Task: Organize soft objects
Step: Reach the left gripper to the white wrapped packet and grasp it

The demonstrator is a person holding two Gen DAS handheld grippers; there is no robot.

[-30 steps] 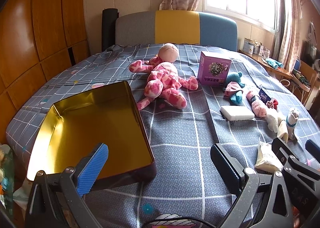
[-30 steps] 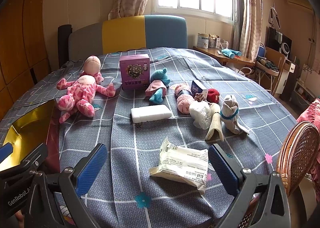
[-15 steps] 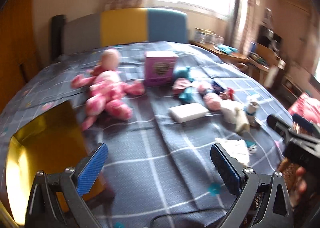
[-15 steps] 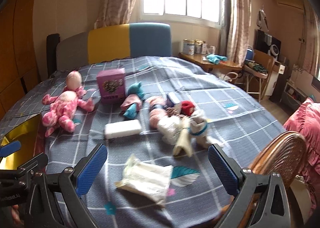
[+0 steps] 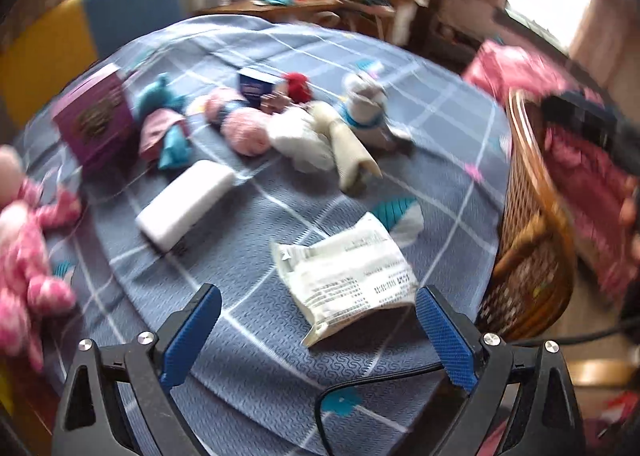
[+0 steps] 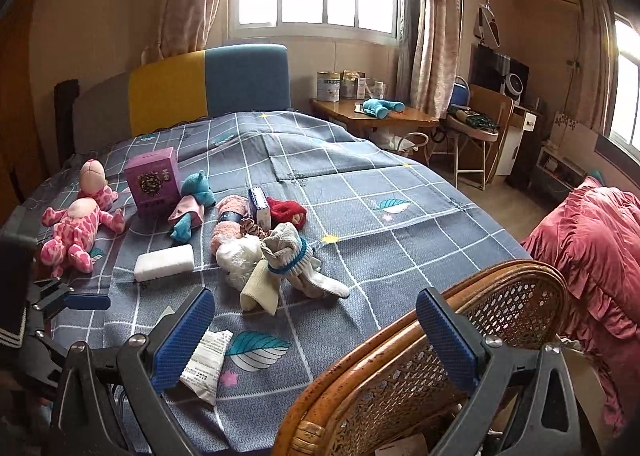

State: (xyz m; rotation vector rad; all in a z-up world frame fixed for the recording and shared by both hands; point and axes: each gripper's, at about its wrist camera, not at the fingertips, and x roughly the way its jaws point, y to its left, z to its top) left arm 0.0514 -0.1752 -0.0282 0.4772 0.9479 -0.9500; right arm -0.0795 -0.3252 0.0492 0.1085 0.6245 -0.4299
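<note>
Soft things lie on the grey checked bed (image 6: 360,183): a pink spotted doll (image 6: 78,230), a teal plush toy (image 6: 192,199), a pink fuzzy roll (image 5: 246,131), a red ball (image 6: 286,209), white and cream socks (image 6: 280,264). A white plastic packet (image 5: 346,276) lies just ahead of my left gripper (image 5: 318,330), which is open and empty. My right gripper (image 6: 316,336) is open and empty, above the bed's near edge and a rattan chair back (image 6: 460,340). The packet also shows in the right wrist view (image 6: 206,360).
A purple box (image 6: 152,181), a white block (image 6: 164,262) and a small blue box (image 6: 258,205) lie among the toys. The rattan chair stands at the bed's right edge (image 5: 532,240). A pink ruffled cloth (image 6: 592,248) is at the right. A desk (image 6: 376,119) stands beyond.
Both grippers have swung right. The gold tin has left both views. The left gripper now faces the white packet; the right gripper now looks over the rattan chair.
</note>
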